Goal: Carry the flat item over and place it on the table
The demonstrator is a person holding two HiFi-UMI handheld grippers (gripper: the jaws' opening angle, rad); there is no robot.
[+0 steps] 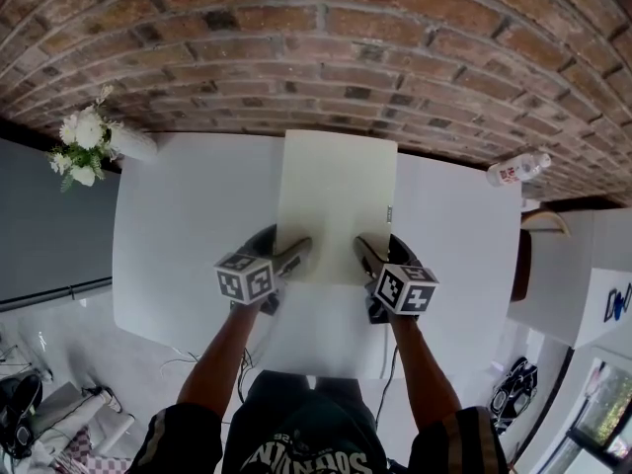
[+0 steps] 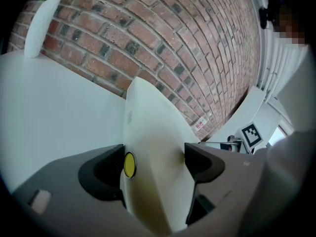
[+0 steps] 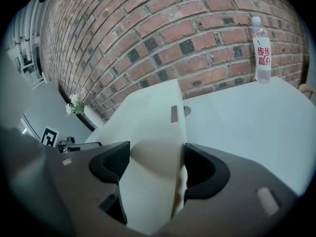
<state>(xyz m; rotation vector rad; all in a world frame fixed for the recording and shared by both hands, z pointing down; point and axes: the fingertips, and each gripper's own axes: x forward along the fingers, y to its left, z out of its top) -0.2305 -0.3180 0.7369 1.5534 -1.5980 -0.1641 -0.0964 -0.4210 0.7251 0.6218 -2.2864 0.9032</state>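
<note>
The board (image 1: 336,200), pale cream and flat, lies out over the middle of the white desk (image 1: 178,245). Its long side runs from near to far, and its far edge reaches almost to the brick wall (image 1: 326,47). The left gripper (image 1: 296,255) takes the board at the left of its near edge, and the right gripper (image 1: 367,255) takes it at the right of that edge. The two are near each other, side by side.

In the left gripper view the board fills the gap between the jaws, and both jaws press on its faces. The right gripper view shows the same: wide-set jaws clamped on the board, one on each face. From there the board's right edge shows a small dark mark and seems to sit a little above the desk. Whether its far end touches the desk cannot be told.

A white vase (image 1: 128,142) with white flowers stands at the far left corner of the desk. A clear bottle (image 1: 517,170) with a red label is at the far right, well apart from the board.
</note>
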